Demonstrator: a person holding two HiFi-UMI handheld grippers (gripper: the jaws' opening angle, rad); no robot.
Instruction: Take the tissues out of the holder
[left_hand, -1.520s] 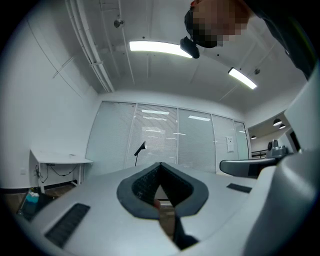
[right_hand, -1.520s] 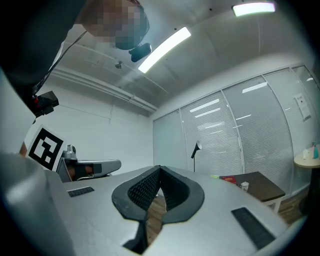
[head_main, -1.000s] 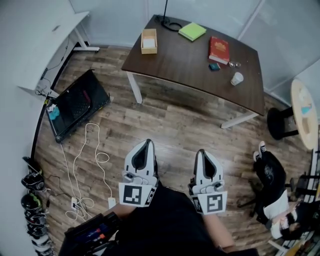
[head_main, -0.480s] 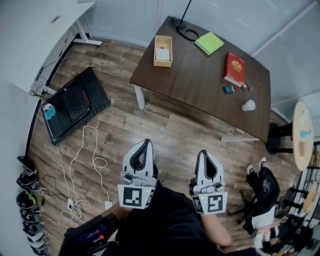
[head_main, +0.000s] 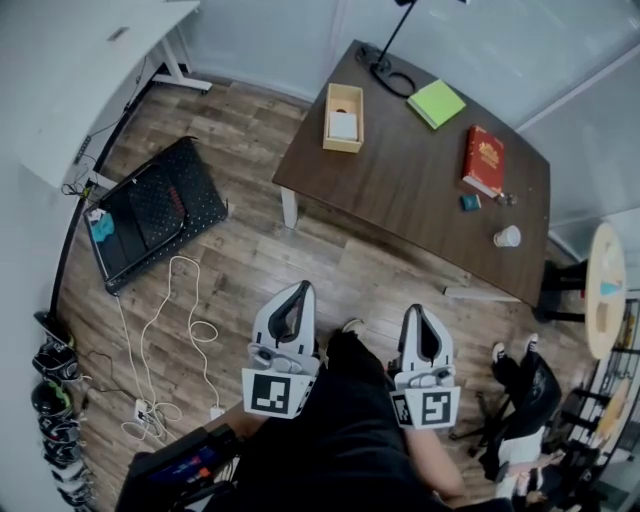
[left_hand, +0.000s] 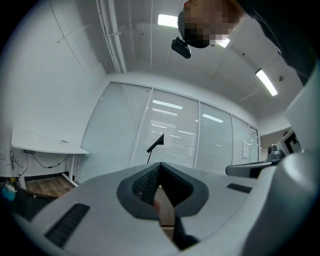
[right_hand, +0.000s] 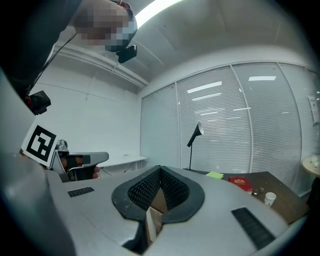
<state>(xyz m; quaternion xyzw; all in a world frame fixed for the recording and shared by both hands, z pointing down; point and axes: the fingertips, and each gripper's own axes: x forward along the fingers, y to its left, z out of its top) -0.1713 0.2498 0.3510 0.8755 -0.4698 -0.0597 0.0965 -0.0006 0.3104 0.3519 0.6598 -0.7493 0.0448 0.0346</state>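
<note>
Open wooden holder (head_main: 328, 118) holding white tissues (head_main: 343, 126) sits on dark table (head_main: 420, 190).

On the dark tabletop (head_main: 420, 170) ahead of you, a green notepad (head_main: 436, 103) lies at the far edge, beside a desk lamp's round base (head_main: 388, 70). A red book (head_main: 483, 160) sits on the tabletop's right half, with a small teal object (head_main: 469, 202) near it and a white paper cup (head_main: 507, 236) closer to the right end. Left of the tabletop, an open black case (head_main: 155, 210) lies on the wood floor, with a white cable (head_main: 175, 330) looped nearer you.
</note>
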